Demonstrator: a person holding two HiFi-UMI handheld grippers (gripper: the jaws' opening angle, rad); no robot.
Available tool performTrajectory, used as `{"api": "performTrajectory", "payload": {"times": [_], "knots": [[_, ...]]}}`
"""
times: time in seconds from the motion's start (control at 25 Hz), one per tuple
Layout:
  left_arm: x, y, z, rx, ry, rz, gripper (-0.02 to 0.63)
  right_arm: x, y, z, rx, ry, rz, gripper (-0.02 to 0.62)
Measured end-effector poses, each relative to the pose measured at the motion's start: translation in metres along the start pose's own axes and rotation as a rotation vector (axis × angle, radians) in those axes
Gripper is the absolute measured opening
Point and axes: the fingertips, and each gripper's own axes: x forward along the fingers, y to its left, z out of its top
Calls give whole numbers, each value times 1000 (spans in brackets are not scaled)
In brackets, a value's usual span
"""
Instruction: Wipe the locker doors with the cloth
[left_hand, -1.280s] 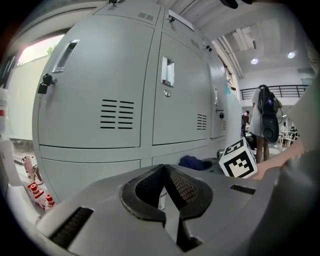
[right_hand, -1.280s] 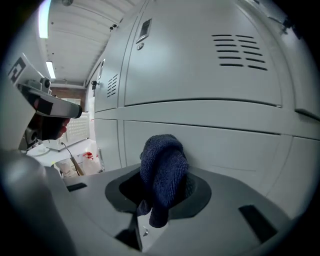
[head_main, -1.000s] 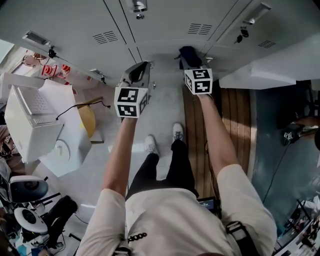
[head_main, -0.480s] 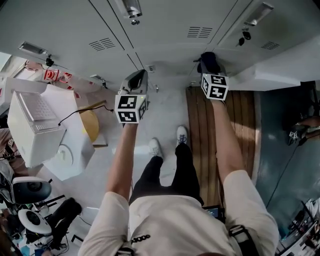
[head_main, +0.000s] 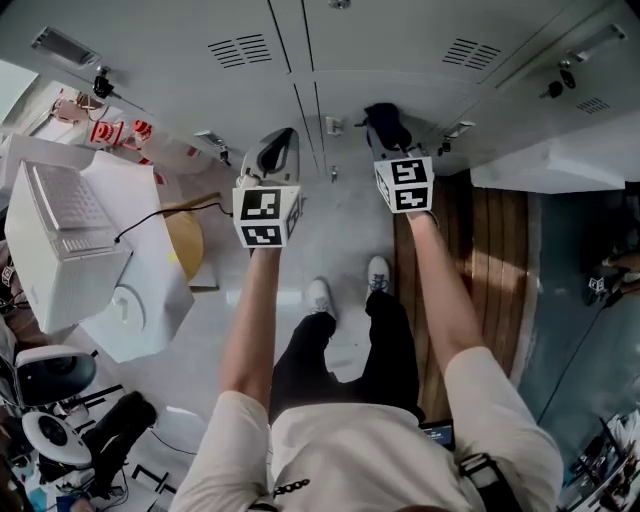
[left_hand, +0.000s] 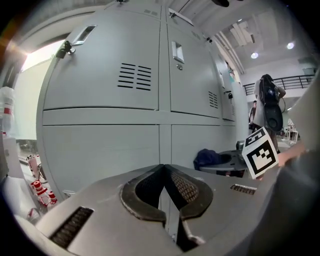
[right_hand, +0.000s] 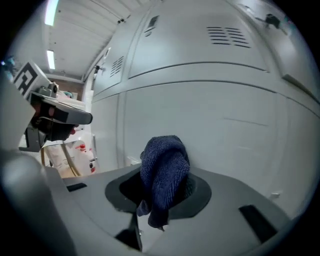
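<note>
Near the locker doors (right_hand: 215, 110), right claw (head_main: 386, 132) grips cloth (right_hand: 165, 170).

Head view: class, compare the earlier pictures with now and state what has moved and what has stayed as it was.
The right gripper, shut on the dark blue terry cloth, swung out to the right in front of the grey metal locker doors, then came back left toward the left gripper. The left gripper stayed shut, empty and roughly where it was; the cloth stayed clamped.
</note>
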Motion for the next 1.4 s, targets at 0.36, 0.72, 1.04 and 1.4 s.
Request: {"api": "performTrajectory", "payload": {"times": [0.36,0.72,1.04,1.4], "knots": [[-30,58,-50,19,39,88,15,39,89,15,-38,-81,115,85],[37,-38,-44,15,4,-76,15,4,1,-24,-57,-45,28,84],[102,-129,-57,-9,-21,-220,15,-29,-109,-98,58,20,-161,85],[101,-121,-81,-72,-19,-194,15,-24,-101,-104,144,-36,-156,84]]}}
